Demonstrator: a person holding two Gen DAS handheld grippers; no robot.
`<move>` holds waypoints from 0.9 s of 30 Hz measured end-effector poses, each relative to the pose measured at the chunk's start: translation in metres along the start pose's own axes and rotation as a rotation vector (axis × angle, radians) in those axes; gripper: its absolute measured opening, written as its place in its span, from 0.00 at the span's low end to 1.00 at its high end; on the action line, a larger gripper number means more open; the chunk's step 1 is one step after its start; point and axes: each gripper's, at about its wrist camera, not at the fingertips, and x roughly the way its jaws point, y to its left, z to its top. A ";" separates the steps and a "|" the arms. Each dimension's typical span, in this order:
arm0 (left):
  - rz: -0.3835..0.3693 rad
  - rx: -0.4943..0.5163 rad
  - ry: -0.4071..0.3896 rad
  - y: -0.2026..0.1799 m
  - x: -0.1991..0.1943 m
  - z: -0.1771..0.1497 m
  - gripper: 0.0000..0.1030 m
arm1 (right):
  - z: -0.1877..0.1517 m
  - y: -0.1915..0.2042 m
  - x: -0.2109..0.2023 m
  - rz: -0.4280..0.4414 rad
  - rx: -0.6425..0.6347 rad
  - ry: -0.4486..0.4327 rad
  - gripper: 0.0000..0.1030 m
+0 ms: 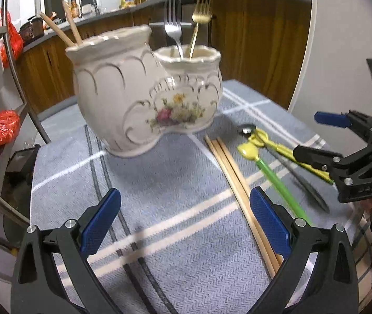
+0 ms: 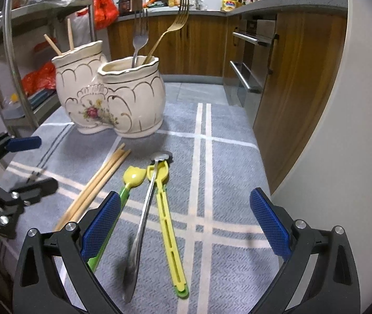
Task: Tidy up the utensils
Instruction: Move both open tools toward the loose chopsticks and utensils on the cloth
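A cream double-pot ceramic holder (image 1: 123, 96) (image 2: 112, 96) stands on the striped cloth. Its left pot holds two chopsticks (image 1: 68, 31). Its right pot holds a silver fork (image 2: 140, 36) and a gold fork (image 2: 178, 18). Loose chopsticks (image 2: 99, 180) (image 1: 238, 183), a yellow spoon with a green handle (image 2: 133, 175), a metal spoon (image 2: 144, 214) and a yellow slotted utensil (image 2: 167, 222) lie flat on the cloth. My right gripper (image 2: 186, 209) (image 1: 304, 134) hovers open over the metal spoon and the yellow utensil. My left gripper (image 1: 186, 209) (image 2: 47, 162) is open and empty, left of the loose chopsticks.
The grey-blue cloth (image 2: 225, 183) covers the table. A metal rack (image 2: 10, 52) with red bags stands at the left. Wooden cabinets and an oven (image 2: 251, 60) lie beyond the far edge. A white curved panel (image 2: 342, 157) rises at the right.
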 end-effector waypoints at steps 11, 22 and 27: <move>0.027 0.027 0.085 -0.012 0.018 -0.002 0.94 | -0.001 0.000 -0.003 0.019 0.004 -0.005 0.95; 0.044 0.027 0.102 -0.018 0.027 0.002 0.95 | -0.005 0.004 -0.005 0.027 0.002 0.002 0.95; 0.052 0.021 0.107 -0.020 0.031 0.005 0.92 | -0.007 0.005 -0.007 0.036 -0.003 0.002 0.95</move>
